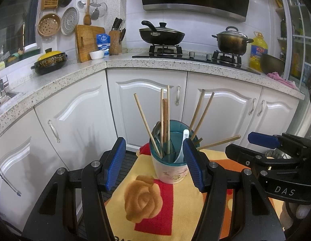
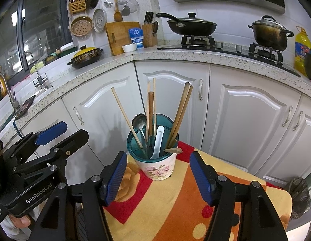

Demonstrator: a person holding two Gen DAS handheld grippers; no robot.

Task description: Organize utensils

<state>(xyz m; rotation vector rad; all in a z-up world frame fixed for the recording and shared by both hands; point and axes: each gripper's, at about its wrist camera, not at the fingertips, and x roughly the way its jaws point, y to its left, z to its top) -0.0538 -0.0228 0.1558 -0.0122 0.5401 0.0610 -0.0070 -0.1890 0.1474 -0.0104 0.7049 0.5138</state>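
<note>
- A cup (image 2: 158, 165) with flowers on it stands on a bright cloth (image 2: 175, 206), in the middle of both views.
- The cup has a teal rim (image 2: 133, 140). It holds chopsticks (image 2: 125, 116), a metal spoon (image 2: 139, 121) and a white spoon (image 2: 158, 142).
- The chopsticks stand up and lean out to the left and right. Their lower ends are hidden inside the cup.
- One chopstick (image 1: 219, 141) lies low across the rim and sticks out to the right in the left view. In the right view only its short end shows at the rim.
- The left gripper (image 1: 155, 166) is spread wide, with nothing between its blue pads. It sits low in the frame, just in front of the cup. Its right pad (image 1: 192, 164) covers part of the cup's right side, so I cannot tell if it touches.
- The right gripper (image 2: 158, 177) is spread wide too and pinches nothing. The cup stands past its pads, near the gap.
- Each view shows the other gripper at its edge, partly cut off. Part of a hand (image 2: 18, 221) shows in the lower left of the right view.
- The cloth hides what is under it. Its near edge is cut off by the frame.
- Behind are white cupboards (image 2: 171, 92) and a counter (image 2: 115, 64) with a pan (image 2: 191, 27) and a pot (image 2: 270, 33).
- A dark thing (image 2: 298, 196) at the lower right of the right view is hard to make out.
</note>
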